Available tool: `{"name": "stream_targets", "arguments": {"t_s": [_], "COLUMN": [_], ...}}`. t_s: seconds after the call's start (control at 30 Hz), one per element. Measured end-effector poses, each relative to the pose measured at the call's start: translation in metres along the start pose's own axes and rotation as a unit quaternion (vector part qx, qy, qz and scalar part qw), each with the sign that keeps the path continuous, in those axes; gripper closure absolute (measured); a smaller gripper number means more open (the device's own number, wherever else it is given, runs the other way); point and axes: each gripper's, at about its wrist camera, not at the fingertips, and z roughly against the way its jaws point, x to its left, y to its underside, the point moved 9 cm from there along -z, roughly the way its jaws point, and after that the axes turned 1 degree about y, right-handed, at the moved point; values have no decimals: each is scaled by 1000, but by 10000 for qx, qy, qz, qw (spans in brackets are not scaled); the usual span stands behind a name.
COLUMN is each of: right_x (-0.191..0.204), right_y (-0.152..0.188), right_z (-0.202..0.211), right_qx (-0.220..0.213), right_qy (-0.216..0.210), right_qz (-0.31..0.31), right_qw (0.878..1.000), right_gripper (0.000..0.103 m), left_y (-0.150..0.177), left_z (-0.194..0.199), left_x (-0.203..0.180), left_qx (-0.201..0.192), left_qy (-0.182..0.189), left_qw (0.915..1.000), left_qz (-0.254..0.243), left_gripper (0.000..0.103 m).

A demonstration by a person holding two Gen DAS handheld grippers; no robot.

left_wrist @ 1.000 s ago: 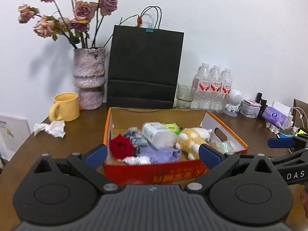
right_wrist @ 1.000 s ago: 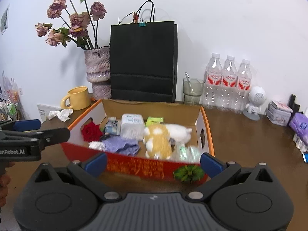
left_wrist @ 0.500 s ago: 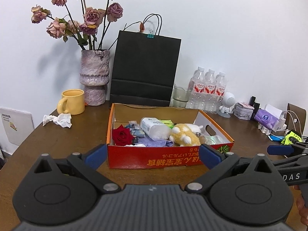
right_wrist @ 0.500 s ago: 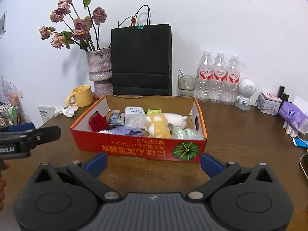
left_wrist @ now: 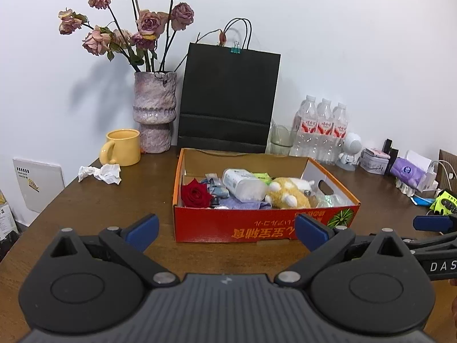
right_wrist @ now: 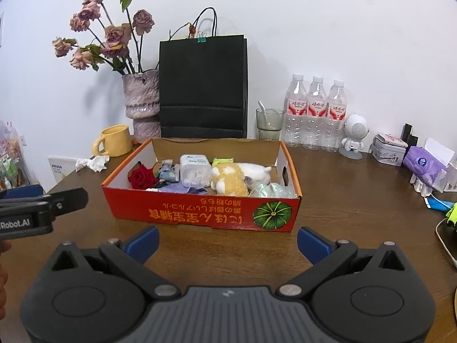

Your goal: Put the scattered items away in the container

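A red and orange cardboard box (left_wrist: pixel 257 225) (right_wrist: pixel 200 214) stands on the brown table. In it lie a red rose (left_wrist: pixel 195 195) (right_wrist: pixel 141 177), a white tub (left_wrist: pixel 244 185) (right_wrist: pixel 194 170), a yellow plush toy (left_wrist: pixel 288 195) (right_wrist: pixel 230 183), a purple cloth (left_wrist: pixel 245 204) and small packets. My left gripper (left_wrist: pixel 227 228) is open and empty, in front of the box. My right gripper (right_wrist: pixel 227 241) is open and empty, also in front of the box. Each gripper shows at the edge of the other's view.
A crumpled white tissue (left_wrist: pixel 100 173) (right_wrist: pixel 92 163) lies on the table left of the box, by a yellow mug (left_wrist: pixel 121 147). Behind stand a vase of dried roses (left_wrist: pixel 154 114), a black paper bag (left_wrist: pixel 225 97), a glass, three water bottles (left_wrist: pixel 321 128), a small white robot figure and purple tissue packs (right_wrist: pixel 425 165).
Both grippers have pulled back and up from the box, which now looks smaller and farther. Both stay open and empty.
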Motion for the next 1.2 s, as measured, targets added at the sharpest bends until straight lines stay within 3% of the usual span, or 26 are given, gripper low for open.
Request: {"name": "stream_targets", "arguments": {"t_s": [1.2], "right_x": [4], "right_y": [4], "right_z": [-1], "right_qx": [38], "right_qy": [-6], "right_qz": [34], "right_qw": [10000], "right_gripper": [0], "left_y": [2], "left_z": [0], "left_x": [-1], "left_qx": [89], "left_qy": [-34], "left_qw": [10000], "left_qz": [-23], "left_gripper": [0]}}
